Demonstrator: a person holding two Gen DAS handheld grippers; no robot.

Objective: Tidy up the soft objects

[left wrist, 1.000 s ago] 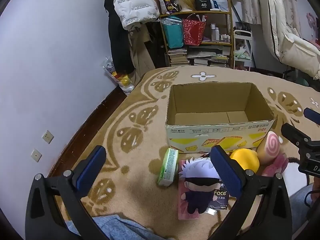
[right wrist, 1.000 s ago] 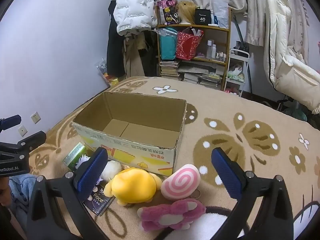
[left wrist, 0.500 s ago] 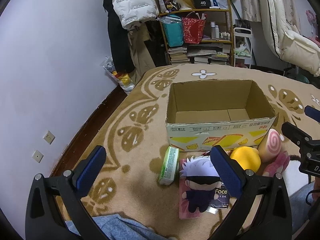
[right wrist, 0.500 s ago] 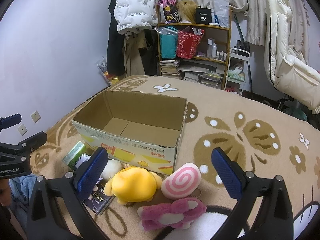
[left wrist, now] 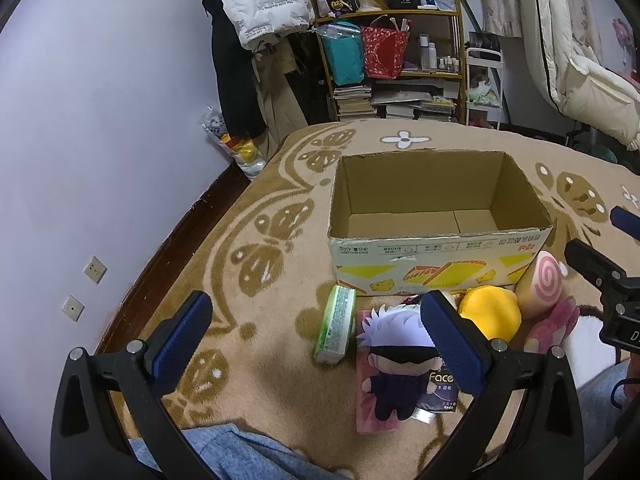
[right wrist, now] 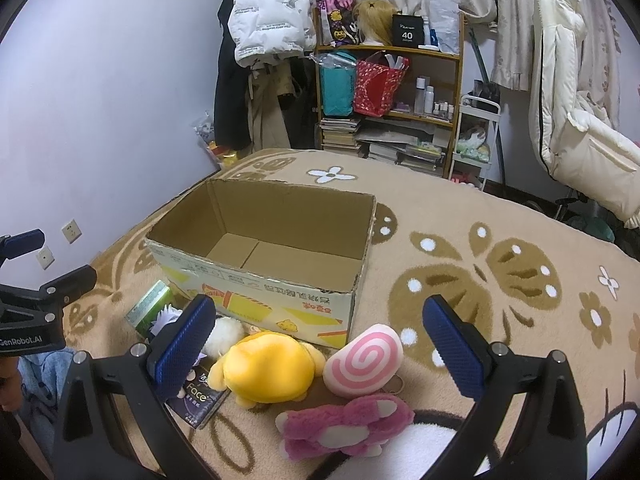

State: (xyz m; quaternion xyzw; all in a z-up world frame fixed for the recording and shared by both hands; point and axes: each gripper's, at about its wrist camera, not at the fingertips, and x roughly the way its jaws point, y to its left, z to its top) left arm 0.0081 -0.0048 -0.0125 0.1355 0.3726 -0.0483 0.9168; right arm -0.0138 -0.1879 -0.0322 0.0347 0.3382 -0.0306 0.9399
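Observation:
An empty open cardboard box point(left wrist: 436, 264) point(right wrist: 280, 300) stands on the patterned rug. In front of it lie a white-haired doll point(left wrist: 394, 356), a yellow plush point(left wrist: 490, 318) point(right wrist: 268, 370), a pink-swirl cushion point(left wrist: 538, 284) point(right wrist: 364, 364), a pink fuzzy plush point(right wrist: 344, 426) point(left wrist: 554, 326), a green tissue pack point(left wrist: 336, 330) point(right wrist: 148, 308) and a dark "Face" packet point(right wrist: 198, 400). My left gripper point(left wrist: 316, 340) is open and empty above the rug, left of the doll. My right gripper point(right wrist: 320, 340) is open and empty above the yellow plush and swirl cushion.
A wooden shelf point(right wrist: 388, 100) with bags, books and bottles stands against the far wall, with coats point(right wrist: 264, 20) hung beside it. A white padded chair point(right wrist: 576, 128) is at the right. The purple wall point(left wrist: 100, 140) runs along the left.
Both grippers have risen and drawn back slightly, so the box and toys sit a little lower in view. Nothing was touched.

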